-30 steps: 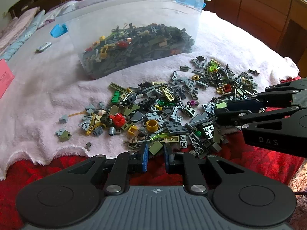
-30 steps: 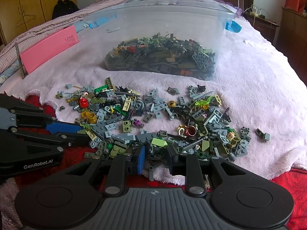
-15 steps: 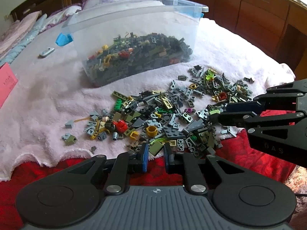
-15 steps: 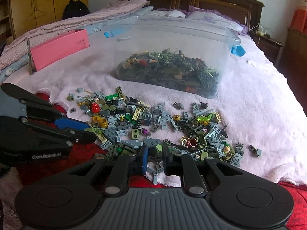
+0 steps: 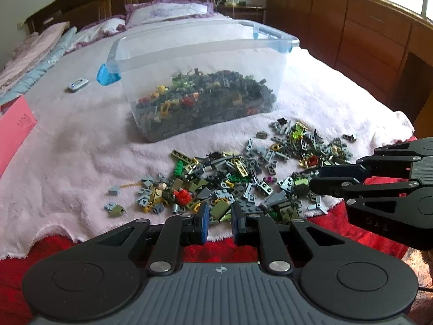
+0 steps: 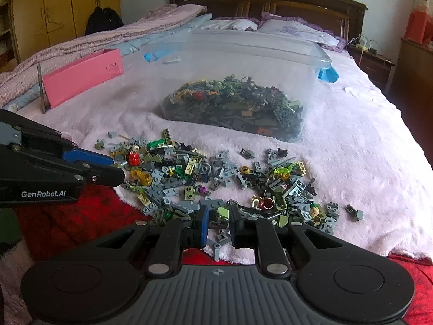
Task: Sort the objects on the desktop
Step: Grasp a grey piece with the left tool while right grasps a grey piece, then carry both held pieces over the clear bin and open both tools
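A loose scatter of small plastic building bricks (image 5: 238,173), mostly grey and olive with odd red, yellow and green pieces, lies spread on the pale pink fluffy blanket (image 5: 81,162) near the front edge of the bed. Each piece looks light, hard and slick, so a pinch across two flat sides should hold better than one on studs or slopes; the flat plates sit low in the pile and may be awkward to get under. Just beyond the scatter stands a clear plastic storage tub with blue latches (image 5: 200,54), with many more bricks in its bottom. The left gripper (image 5: 219,220) and right gripper (image 6: 218,226) hover at the near edge, jaws slightly apart, holding nothing. A pink card box (image 6: 84,78) lies far left.
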`<action>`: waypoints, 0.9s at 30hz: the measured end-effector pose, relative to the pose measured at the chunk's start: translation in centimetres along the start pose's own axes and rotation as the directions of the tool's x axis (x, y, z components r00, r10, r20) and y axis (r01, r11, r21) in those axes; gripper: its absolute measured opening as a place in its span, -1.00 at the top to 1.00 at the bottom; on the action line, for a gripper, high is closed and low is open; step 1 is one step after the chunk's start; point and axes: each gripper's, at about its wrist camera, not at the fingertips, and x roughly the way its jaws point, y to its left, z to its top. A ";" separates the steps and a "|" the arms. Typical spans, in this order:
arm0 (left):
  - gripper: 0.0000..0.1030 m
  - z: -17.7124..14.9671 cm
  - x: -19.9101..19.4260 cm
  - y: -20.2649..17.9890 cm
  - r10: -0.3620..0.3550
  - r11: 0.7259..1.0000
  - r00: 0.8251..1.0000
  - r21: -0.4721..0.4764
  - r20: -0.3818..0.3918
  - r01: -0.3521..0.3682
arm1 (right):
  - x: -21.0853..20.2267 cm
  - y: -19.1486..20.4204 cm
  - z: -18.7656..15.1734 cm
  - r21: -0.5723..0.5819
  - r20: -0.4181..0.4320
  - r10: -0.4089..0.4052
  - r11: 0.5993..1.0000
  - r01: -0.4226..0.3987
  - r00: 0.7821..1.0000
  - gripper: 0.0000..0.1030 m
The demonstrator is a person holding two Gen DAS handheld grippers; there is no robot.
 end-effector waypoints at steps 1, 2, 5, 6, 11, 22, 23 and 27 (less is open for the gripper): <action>0.65 0.1 0.0 0.0 0.000 1.000 1.000 -0.003 0.001 0.000 | -0.2 0.0 0.1 0.002 0.006 0.001 1.000 -0.001 1.000 0.67; 0.65 0.2 0.0 0.1 0.000 1.000 1.000 -0.007 0.004 0.000 | -0.3 0.0 0.2 0.003 0.013 0.001 1.000 -0.002 1.000 0.67; 0.65 0.8 -0.2 0.2 0.000 1.000 1.000 -0.023 0.016 0.000 | -0.7 -0.2 0.7 0.005 0.030 0.000 1.000 -0.001 1.000 0.67; 0.65 1.0 -0.3 0.3 0.001 1.000 1.000 -0.030 0.025 -0.001 | -0.8 -0.2 0.9 0.007 0.034 -0.001 1.000 0.000 0.999 0.67; 0.65 2.6 -1.2 0.8 0.025 0.999 0.997 -0.044 0.080 -0.021 | -1.2 -0.7 2.2 0.023 0.063 -0.002 1.000 0.000 0.998 0.67; 0.65 7.0 -2.1 0.9 0.038 0.999 0.979 -0.033 0.202 -0.031 | -1.3 -0.4 7.1 -0.024 0.160 0.002 1.000 0.002 0.987 0.67; 0.65 7.3 -2.0 1.0 0.038 0.999 0.977 -0.033 0.207 -0.032 | -1.3 -0.4 7.6 -0.028 0.168 0.003 1.000 0.002 0.986 0.67; 0.65 8.5 -1.7 1.2 0.041 0.999 0.974 -0.029 0.224 -0.036 | -1.1 -0.6 9.3 -0.040 0.192 0.005 0.999 0.003 0.981 0.67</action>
